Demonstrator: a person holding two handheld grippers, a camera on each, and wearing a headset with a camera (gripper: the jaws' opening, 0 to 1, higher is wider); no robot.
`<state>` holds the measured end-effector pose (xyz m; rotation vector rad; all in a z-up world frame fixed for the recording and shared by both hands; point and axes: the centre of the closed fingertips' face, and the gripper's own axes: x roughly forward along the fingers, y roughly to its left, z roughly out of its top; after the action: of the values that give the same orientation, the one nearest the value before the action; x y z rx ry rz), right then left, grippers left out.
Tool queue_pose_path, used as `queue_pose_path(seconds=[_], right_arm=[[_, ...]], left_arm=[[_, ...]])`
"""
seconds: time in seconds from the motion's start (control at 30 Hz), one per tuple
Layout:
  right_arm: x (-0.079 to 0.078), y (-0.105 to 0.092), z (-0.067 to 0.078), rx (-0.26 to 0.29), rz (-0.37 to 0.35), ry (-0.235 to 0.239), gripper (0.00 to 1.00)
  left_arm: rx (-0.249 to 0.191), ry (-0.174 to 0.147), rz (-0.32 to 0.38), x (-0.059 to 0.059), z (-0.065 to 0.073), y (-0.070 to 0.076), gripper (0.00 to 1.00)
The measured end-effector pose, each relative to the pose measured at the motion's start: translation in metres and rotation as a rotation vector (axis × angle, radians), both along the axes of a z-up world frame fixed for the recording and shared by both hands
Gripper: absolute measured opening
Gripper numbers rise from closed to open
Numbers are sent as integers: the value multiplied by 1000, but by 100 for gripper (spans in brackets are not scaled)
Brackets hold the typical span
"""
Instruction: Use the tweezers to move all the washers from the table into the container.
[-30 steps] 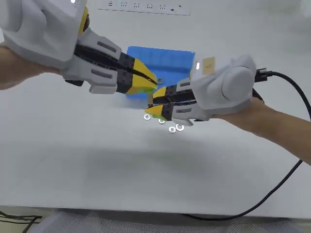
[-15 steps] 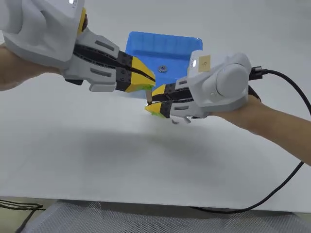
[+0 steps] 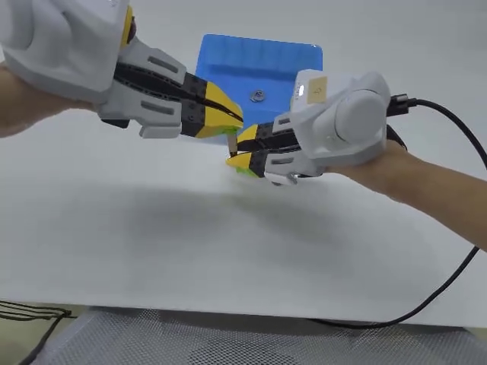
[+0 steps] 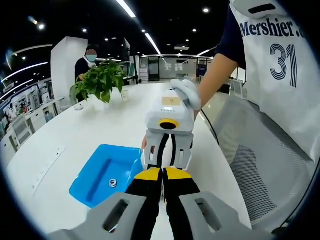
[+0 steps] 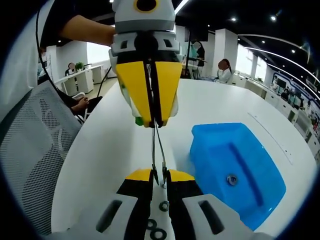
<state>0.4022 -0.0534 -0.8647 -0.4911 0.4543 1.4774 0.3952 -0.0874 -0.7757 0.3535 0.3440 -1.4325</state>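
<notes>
Tweezers: clenched in L gripper jaws, tips pinched betw R gripper jaws. Washers on counter beneath; one in blue container. Rec: gentle R squeeze, lower tips square onto washer

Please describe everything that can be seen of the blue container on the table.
The blue container is a shallow rectangular tray with rounded corners and low sloping walls, and its smooth material looks like plastic. It stands flat and open on the white table, beyond the left gripper and the right gripper in the head view. One small metal washer lies on its floor, apart from the walls. Neither gripper holds it.
</notes>
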Motion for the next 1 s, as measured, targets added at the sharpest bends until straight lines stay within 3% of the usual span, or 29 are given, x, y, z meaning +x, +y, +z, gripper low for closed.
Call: queue_pose_path(seconds=[0.23, 1.0], right_arm=[[0, 1, -1, 0, -1, 4, 12], [-1, -4, -3, -6, 12, -3, 10]], left_arm=[[3, -6, 2, -1, -1, 0, 5], [-17, 18, 1, -2, 0, -3, 5]])
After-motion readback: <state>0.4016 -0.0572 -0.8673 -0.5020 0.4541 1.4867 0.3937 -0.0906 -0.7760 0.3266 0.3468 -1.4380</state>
